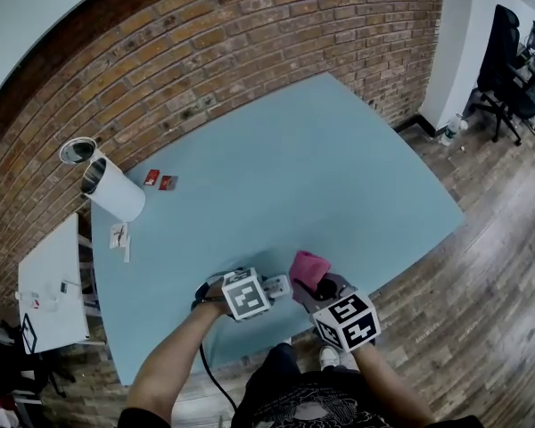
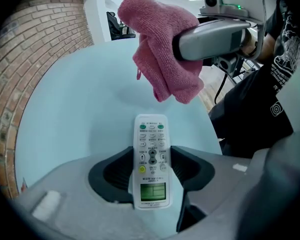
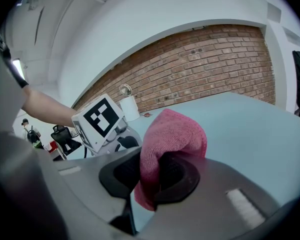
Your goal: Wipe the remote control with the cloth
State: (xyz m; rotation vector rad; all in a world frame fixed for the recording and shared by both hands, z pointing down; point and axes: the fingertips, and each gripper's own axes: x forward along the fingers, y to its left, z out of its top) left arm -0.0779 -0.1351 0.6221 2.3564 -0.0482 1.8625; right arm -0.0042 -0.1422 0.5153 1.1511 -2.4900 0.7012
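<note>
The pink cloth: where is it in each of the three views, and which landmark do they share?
Head view: the cloth is at lower centre, by the table's front edge.
Left gripper view: cloth at top centre, above the remote control.
Right gripper view: cloth at centre, clamped between the jaws.
Shared landmark: the brick wall behind the table.

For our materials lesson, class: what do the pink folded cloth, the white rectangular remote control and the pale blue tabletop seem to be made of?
Pink folded cloth: soft fuzzy textile, probably microfibre; napped surface, limp folds.
White rectangular remote control: smooth hard plastic, likely; moulded body, small raised buttons.
Pale blue tabletop: smooth matt surface, perhaps laminate or paint; cannot tell which.
</note>
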